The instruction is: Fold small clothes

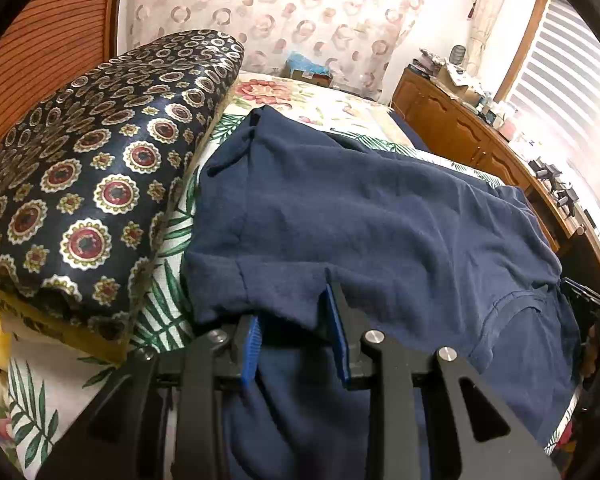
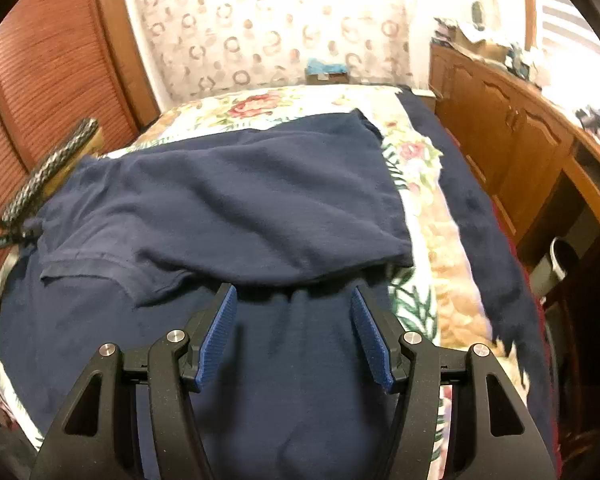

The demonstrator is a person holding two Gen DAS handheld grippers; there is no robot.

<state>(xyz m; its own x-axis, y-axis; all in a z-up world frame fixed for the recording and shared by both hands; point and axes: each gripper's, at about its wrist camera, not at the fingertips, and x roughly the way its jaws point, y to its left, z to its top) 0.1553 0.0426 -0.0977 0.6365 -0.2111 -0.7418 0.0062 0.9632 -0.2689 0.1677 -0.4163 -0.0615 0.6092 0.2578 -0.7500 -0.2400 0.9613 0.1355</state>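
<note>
A navy blue T-shirt (image 1: 360, 208) lies on a floral bedspread (image 1: 340, 104), folded over itself. My left gripper (image 1: 294, 312) is open at the shirt's near left edge, with a fold of the sleeve draped between its blue pads (image 1: 252, 348). In the right wrist view the same shirt (image 2: 240, 200) is spread across the bed. My right gripper (image 2: 294, 300) is open and empty, its blue pads (image 2: 218, 332) just above the shirt's near folded edge. A sleeve (image 2: 112, 268) lies to its left.
A dark patterned cushion (image 1: 92, 184) sits left of the shirt. A wooden dresser (image 1: 480, 140) with clutter runs along the right side of the bed. A dark blue blanket (image 2: 472, 200) lies along the bed's right edge. A louvered wooden door (image 2: 52, 72) stands at left.
</note>
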